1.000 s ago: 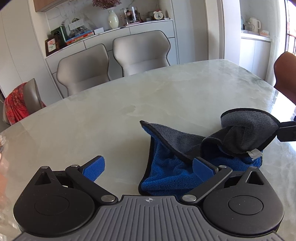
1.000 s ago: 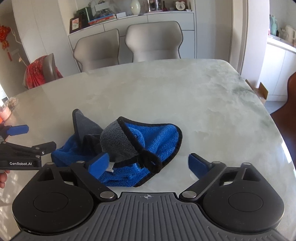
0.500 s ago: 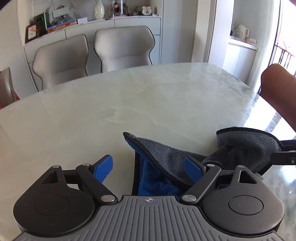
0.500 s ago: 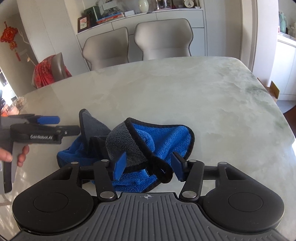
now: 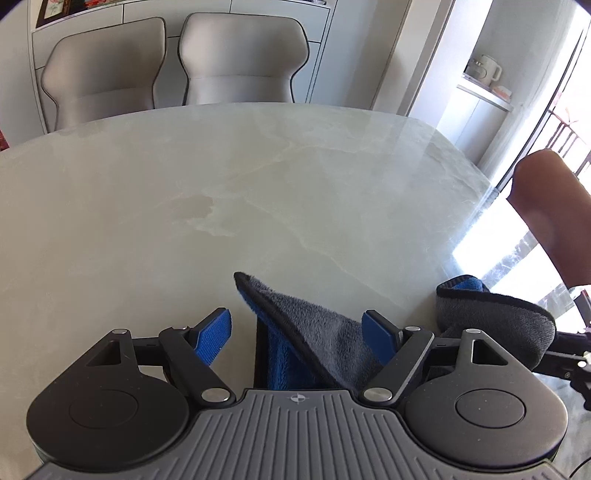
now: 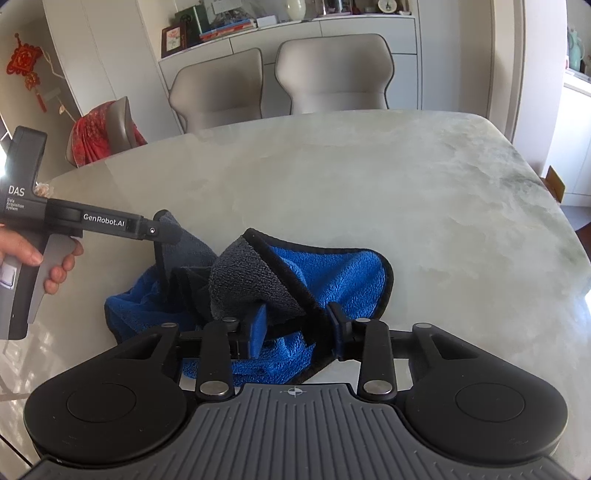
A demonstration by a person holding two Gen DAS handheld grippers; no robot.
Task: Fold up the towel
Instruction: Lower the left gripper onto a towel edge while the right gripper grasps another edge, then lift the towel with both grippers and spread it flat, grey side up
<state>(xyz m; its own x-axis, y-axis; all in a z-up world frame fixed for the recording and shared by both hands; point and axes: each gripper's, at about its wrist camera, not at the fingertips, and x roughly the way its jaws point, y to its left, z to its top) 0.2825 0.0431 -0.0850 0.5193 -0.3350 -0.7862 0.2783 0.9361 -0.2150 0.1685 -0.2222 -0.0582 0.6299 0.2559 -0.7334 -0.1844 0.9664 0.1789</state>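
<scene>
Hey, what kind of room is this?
Likely a home dining room: a marble table with padded chairs behind it, and a sideboard holding books, a vase and a clock.

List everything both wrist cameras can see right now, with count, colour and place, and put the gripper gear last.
towel: one, blue with a grey reverse and black edging, crumpled on the near part of the table.
table: one, pale marble-look top, fills both views.
dining chairs: two, beige-grey, side by side at the far edge.
draped chair: one, with red patterned cloth over it, far left.
brown chair: one, at the table's right side.
sideboard: one, white, behind the chairs, with books, frames, a vase and a clock on top.
red knot ornament: one, on the left wall.
left hand-held gripper: open, fingers either side of a raised towel corner.
right hand-held gripper: closed on the towel's black edge.
</scene>
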